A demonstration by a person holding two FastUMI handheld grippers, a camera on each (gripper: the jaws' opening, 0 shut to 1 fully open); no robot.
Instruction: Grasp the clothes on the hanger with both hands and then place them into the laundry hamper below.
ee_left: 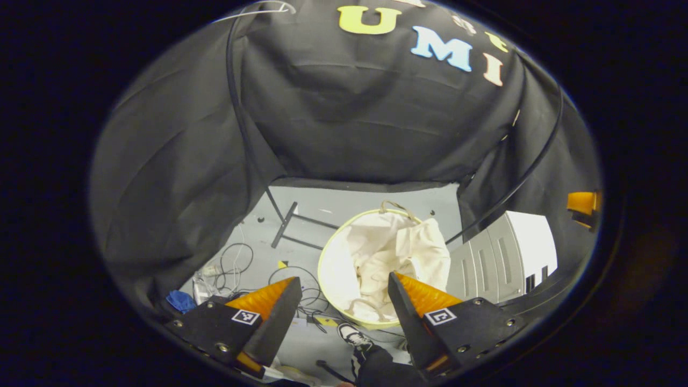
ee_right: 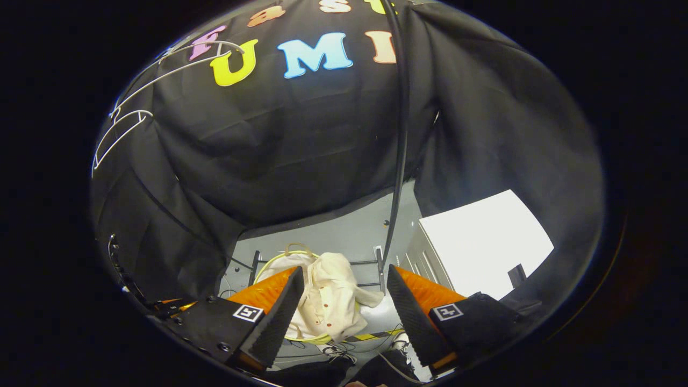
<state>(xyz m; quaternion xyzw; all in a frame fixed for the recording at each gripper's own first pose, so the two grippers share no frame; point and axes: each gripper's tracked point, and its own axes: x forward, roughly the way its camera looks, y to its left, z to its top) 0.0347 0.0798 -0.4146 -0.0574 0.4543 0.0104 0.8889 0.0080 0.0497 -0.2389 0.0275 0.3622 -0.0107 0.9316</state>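
A cream shirt (ee_left: 400, 250) lies bunched inside the round, yellow-rimmed laundry hamper (ee_left: 328, 263) on the grey floor, partly draped over its rim. My left gripper (ee_left: 344, 295) hovers open above the hamper, nothing between its orange-and-black fingers. In the right gripper view the same shirt (ee_right: 330, 293) with small buttons spills over the hamper's rim (ee_right: 309, 338). My right gripper (ee_right: 344, 298) is also open and empty, high above it. Bare white wire hangers (ee_right: 142, 99) hang at the upper left of that view. Another hanger (ee_left: 266, 8) shows at the top of the left gripper view.
A white and grey cabinet (ee_left: 505, 255) stands right of the hamper. The black rack's foot (ee_left: 293, 223) and loose cables (ee_left: 236, 266) lie on the floor to its left, with a blue cloth (ee_left: 180, 301). A person's shoe (ee_left: 355, 336) stands close to the hamper. A black rack pole (ee_right: 400, 134) rises behind.
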